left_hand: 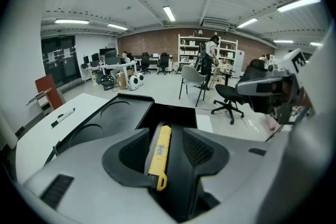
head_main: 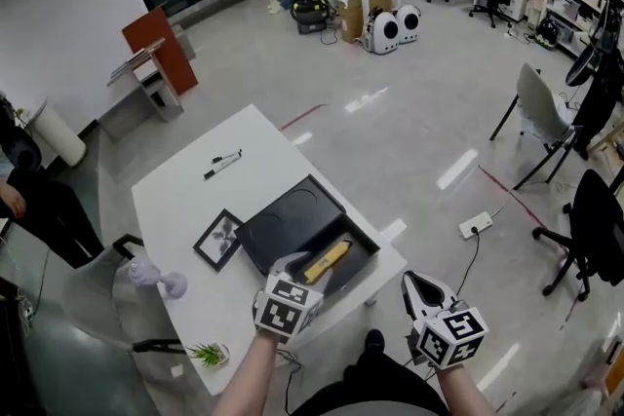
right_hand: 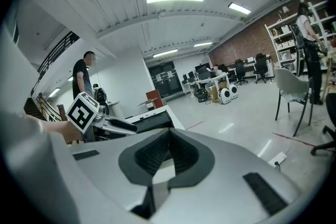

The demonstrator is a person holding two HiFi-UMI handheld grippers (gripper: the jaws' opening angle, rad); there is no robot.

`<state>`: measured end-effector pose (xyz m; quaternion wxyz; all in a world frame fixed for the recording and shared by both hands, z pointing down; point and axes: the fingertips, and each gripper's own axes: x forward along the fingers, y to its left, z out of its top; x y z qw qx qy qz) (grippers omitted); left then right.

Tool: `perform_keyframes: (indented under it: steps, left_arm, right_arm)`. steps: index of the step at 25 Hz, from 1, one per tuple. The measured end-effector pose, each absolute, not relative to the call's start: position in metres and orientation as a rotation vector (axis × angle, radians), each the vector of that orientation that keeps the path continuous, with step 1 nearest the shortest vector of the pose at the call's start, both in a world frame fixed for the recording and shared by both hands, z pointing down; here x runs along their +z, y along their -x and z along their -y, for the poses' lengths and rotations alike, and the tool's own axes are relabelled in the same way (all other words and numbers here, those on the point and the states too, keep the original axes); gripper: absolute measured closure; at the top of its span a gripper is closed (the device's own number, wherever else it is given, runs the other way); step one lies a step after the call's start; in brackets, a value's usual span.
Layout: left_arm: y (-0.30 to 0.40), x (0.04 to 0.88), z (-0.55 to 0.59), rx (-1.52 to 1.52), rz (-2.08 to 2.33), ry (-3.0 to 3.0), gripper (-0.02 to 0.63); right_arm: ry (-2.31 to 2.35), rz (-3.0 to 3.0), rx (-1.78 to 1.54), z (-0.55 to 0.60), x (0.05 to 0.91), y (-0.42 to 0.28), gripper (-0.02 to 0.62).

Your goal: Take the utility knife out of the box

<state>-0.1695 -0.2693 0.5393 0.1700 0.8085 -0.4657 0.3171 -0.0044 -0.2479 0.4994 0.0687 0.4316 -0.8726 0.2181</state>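
Note:
A black box (head_main: 373, 249) lies open near the front right corner of the white table (head_main: 185, 200), its lid (head_main: 285, 215) flat behind it. The yellow utility knife (head_main: 327, 258) rests inside the box. My left gripper (head_main: 297, 265) is at the box's near edge, pointing down into it. In the left gripper view the knife (left_hand: 159, 149) shows lengthwise in the gap of that gripper (left_hand: 167, 131), whose jaws stand open and apart from it. My right gripper (head_main: 411, 279) hangs off the table's right side with nothing in it, and its tips meet (right_hand: 168, 132).
A marker pen (head_main: 222, 164) and a framed picture (head_main: 218, 240) lie on the table left of the box. A small plant (head_main: 207, 354) stands at the front corner. A person (head_main: 24, 200) is at the left. A power strip (head_main: 476, 225) and chairs (head_main: 546, 117) are on the floor at the right.

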Motion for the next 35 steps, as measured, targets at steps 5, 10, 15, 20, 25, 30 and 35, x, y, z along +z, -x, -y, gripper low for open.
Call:
perform_keyframes:
  steps: [5, 10, 15, 20, 25, 30, 35]
  left_arm:
    - [0.162, 0.564, 0.278, 1.063, 1.243, -2.271, 0.43]
    - [0.158, 0.586, 0.29, 1.16, 1.185, -2.243, 0.43]
    - [0.154, 0.606, 0.296, 1.208, 1.137, -2.211, 0.43]
    - [0.154, 0.62, 0.302, 1.253, 1.123, -2.182, 0.43]
    - [0.157, 0.629, 0.306, 1.304, 1.11, -2.163, 0.431]
    - [0.156, 0.633, 0.305, 1.288, 1.082, -2.153, 0.434]
    - [0.149, 0.632, 0.303, 1.293, 1.059, -2.187, 0.479]
  right_arm:
    - [-1.334, 2.605, 0.677, 0.254, 0.504, -0.007, 0.594]
    - [-1.39, 2.58, 0.703, 0.264, 0.511, -0.024, 0.594]
    - [-1.422, 2.551, 0.729, 0.268, 0.521, -0.038, 0.594]
    - [-1.437, 2.538, 0.74, 0.272, 0.525, -0.043, 0.594]
    - [-1.438, 2.531, 0.745, 0.277, 0.525, -0.043, 0.594]
    - [-1.431, 2.527, 0.74, 0.279, 0.526, -0.043, 0.594]
    - [-1.418, 2.53, 0.733, 0.28, 0.524, -0.042, 0.594]
